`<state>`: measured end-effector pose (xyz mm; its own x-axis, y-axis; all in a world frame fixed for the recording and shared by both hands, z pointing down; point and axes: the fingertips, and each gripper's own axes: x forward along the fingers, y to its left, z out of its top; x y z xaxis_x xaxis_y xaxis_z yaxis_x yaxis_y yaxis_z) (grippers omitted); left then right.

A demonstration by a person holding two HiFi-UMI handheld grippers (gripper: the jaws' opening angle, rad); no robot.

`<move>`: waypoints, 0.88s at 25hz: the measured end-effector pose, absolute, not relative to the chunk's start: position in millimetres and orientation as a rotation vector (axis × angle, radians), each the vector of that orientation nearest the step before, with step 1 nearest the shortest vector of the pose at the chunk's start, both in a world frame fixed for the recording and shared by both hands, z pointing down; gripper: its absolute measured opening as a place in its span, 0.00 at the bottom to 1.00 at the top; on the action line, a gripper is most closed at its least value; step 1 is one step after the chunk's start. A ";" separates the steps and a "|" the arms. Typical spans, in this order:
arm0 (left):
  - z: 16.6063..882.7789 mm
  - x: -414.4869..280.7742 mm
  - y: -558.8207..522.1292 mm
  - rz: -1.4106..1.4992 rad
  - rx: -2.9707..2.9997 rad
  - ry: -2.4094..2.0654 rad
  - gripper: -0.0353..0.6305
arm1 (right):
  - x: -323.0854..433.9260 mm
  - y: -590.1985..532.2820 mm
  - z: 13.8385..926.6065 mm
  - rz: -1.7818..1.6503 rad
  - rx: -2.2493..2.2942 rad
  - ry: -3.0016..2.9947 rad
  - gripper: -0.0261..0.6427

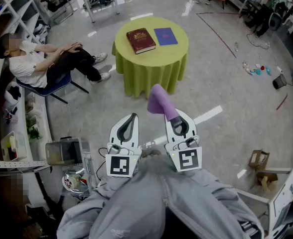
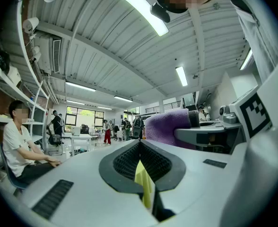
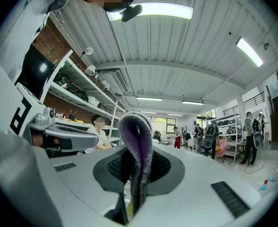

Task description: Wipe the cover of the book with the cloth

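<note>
The book [image 1: 140,40] is lying on the table [image 1: 151,72], toward its left side, and a thin booklet [image 1: 165,36] is lying just beside it on the right (whether the two are touching is hard to tell). A seated person [image 1: 42,63] is sitting well apart to the table's left. In front of the table, the left gripper [image 1: 133,116] is hovering beside the right gripper [image 1: 175,121], whose jaws are pinching the cloth [image 1: 160,103]. Cardboard boxes [image 1: 260,163] are sitting on the floor to the table's front right.

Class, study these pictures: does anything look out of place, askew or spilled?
Nothing is upset on the table: the red book and the blue book lie flat. The one oddity is small coloured bits strewn on the floor to its right.
</note>
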<state>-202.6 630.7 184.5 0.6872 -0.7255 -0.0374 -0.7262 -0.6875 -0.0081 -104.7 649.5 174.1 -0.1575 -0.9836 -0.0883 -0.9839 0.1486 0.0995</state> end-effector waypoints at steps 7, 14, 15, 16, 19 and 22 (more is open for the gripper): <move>181.1 -194.8 635.1 0.056 -2.861 1.227 0.08 | -96.7 652.7 172.6 0.202 -2.040 2.368 0.13; 182.3 -181.6 636.0 0.058 -2.863 1.240 0.08 | -82.2 654.1 174.1 0.193 -2.037 2.376 0.13; 183.1 -178.9 636.4 0.054 -2.863 1.241 0.08 | -78.9 654.5 174.5 0.180 -2.032 2.373 0.13; 184.1 -175.7 636.7 0.049 -2.863 1.243 0.08 | -74.8 654.8 174.6 0.166 -2.022 2.366 0.13; 187.0 -164.0 635.1 0.034 -2.864 1.249 0.08 | -60.9 652.8 175.0 0.147 -2.002 2.351 0.13; 189.3 -156.8 632.3 0.022 -2.860 1.260 0.08 | -51.8 650.4 176.1 0.127 -1.991 2.347 0.13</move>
<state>-156.8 632.3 189.3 0.6747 -0.7378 -0.0193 -0.7381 -0.6747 -0.0095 -51.8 650.4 176.1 -0.1632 -0.9815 -0.1001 -0.9866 0.1617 0.0229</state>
